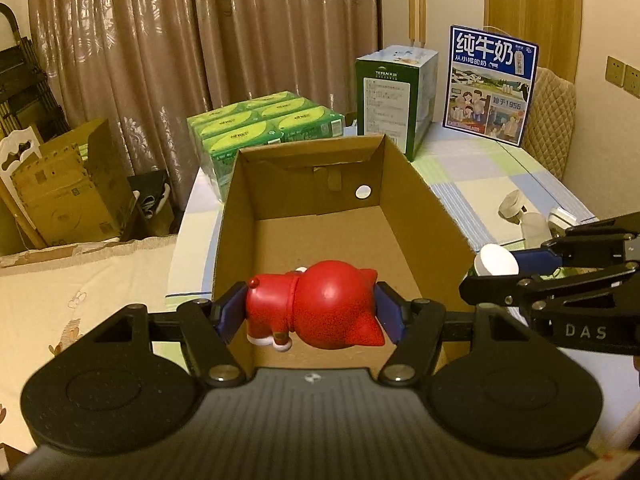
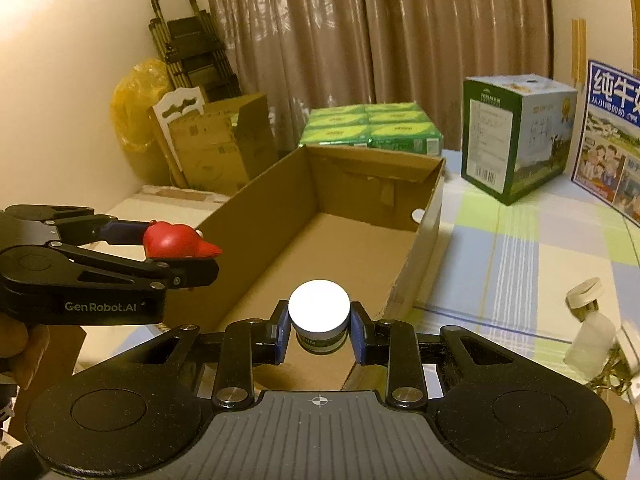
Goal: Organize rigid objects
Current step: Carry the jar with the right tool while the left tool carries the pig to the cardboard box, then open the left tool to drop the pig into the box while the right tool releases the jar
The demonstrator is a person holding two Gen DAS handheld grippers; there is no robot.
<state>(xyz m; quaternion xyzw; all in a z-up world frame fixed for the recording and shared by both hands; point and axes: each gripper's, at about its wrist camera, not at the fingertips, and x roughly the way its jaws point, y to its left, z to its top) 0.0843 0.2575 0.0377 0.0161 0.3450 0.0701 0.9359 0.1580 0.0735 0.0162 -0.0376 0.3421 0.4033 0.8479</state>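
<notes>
My left gripper (image 1: pixel 310 312) is shut on a red toy figurine (image 1: pixel 320 310), held sideways above the near end of an open cardboard box (image 1: pixel 412 184). My right gripper (image 2: pixel 319 328) is shut on a small jar with a white lid (image 2: pixel 319 312), held above the box's (image 2: pixel 424 232) near right corner. The box floor is bare. In the left wrist view the right gripper (image 1: pixel 500 270) and the jar (image 1: pixel 498 262) show at the right. In the right wrist view the left gripper (image 2: pixel 188 256) and the figurine (image 2: pixel 176 242) show at the left.
The box stands on a table with a checked cloth (image 2: pixel 520 248). Behind it are green packs (image 1: pixel 264 120), a green-white carton (image 1: pixel 394 96) and a blue milk carton (image 1: pixel 490 84). A small white bottle (image 2: pixel 588 332) stands at the table's right. Cardboard boxes (image 1: pixel 60 188) stand left by the curtain.
</notes>
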